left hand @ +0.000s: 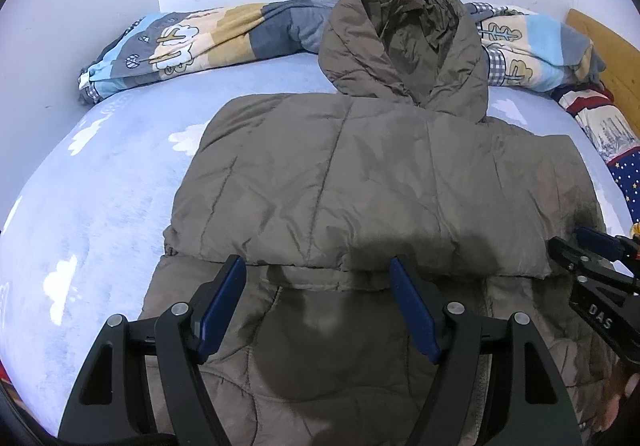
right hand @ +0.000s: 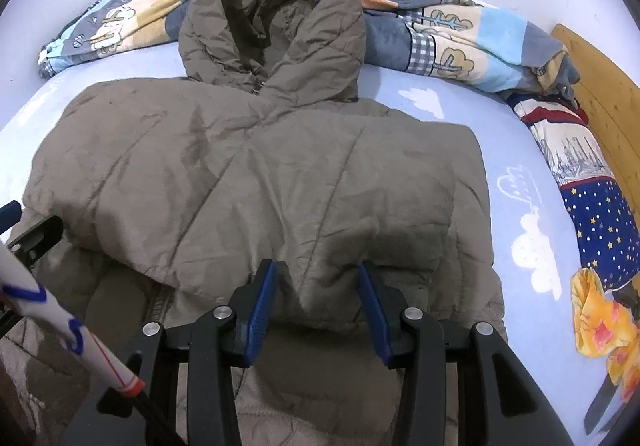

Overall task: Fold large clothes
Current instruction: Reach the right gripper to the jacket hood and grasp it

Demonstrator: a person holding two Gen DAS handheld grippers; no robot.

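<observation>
Left wrist view first: at the far left a white wall corner (left hand: 100,5) meets the bed with its pale blue cloud-print sheet (left hand: 100,205). A rumpled patchwork blanket in blue, tan and cream (left hand: 192,41) lies along the far edge of the bed. The olive-brown quilted hooded jacket (left hand: 360,173) lies flat in the middle of the bed, hood towards the wall and resting against the blanket, with a folded layer lying across its body. The left gripper (left hand: 320,306) hangs over the edge of that fold, its blue pads standing wide apart with nothing pinched between them. At the right edge of this view the right gripper (left hand: 592,258) pokes in beside the jacket's right side.

From the right wrist view, the left gripper's black tip shows at the far left edge, beside a white handle with blue markings (right hand: 72,326). The right gripper (right hand: 316,306) sits at the fold's edge, jaws narrower but apart, pads not clamping the cloth. Further right lie a star-dotted navy cloth (right hand: 600,213), a yellow flowered cloth (right hand: 600,326) and a wooden headboard (right hand: 608,93).
</observation>
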